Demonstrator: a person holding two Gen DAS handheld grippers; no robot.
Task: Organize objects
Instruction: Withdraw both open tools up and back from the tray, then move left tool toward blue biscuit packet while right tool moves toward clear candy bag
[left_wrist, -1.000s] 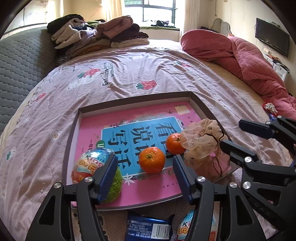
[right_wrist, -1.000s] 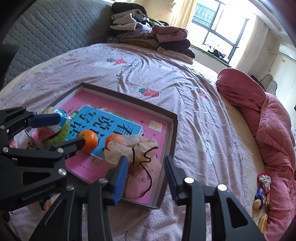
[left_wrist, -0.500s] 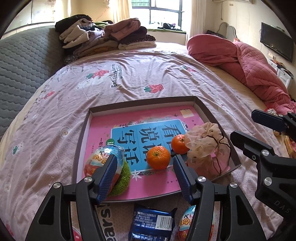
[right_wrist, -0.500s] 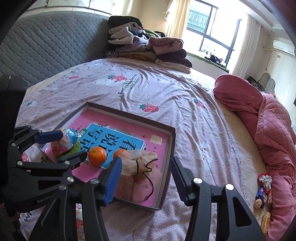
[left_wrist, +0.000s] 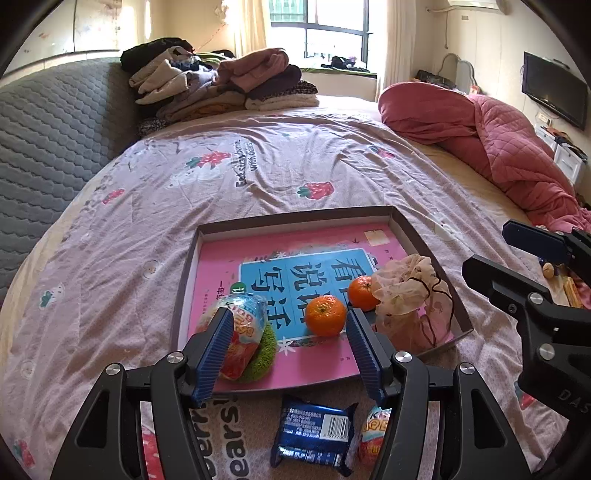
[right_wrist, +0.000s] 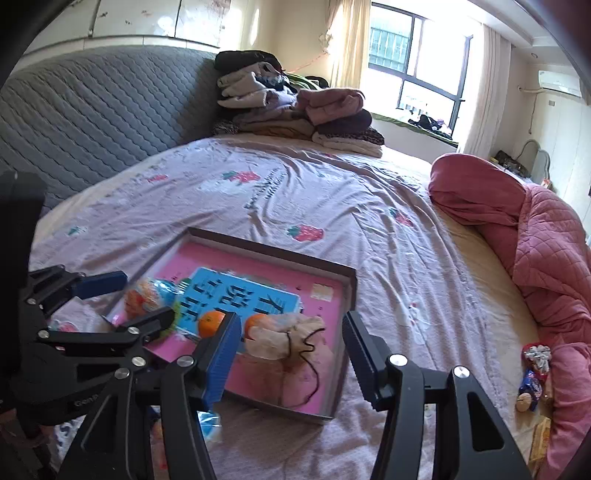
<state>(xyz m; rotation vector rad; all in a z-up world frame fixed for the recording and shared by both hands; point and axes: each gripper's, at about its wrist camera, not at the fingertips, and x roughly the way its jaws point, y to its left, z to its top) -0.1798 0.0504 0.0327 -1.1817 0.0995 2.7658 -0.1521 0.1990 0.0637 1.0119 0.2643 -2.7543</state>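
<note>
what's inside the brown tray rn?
In the brown tray: a pink-and-blue book lining the bottom, two oranges, a wrapped egg toy on a green scrubber, and a drawstring pouch. Whatever lies under the book and pouch is hidden.

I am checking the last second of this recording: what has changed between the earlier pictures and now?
Both hand-held grippers rose and drew back from the tray. The right hand-held gripper is opening, nothing between its pads, and the beige pouch lies released. The left hand-held gripper stayed open. The oranges kept their places.
</note>
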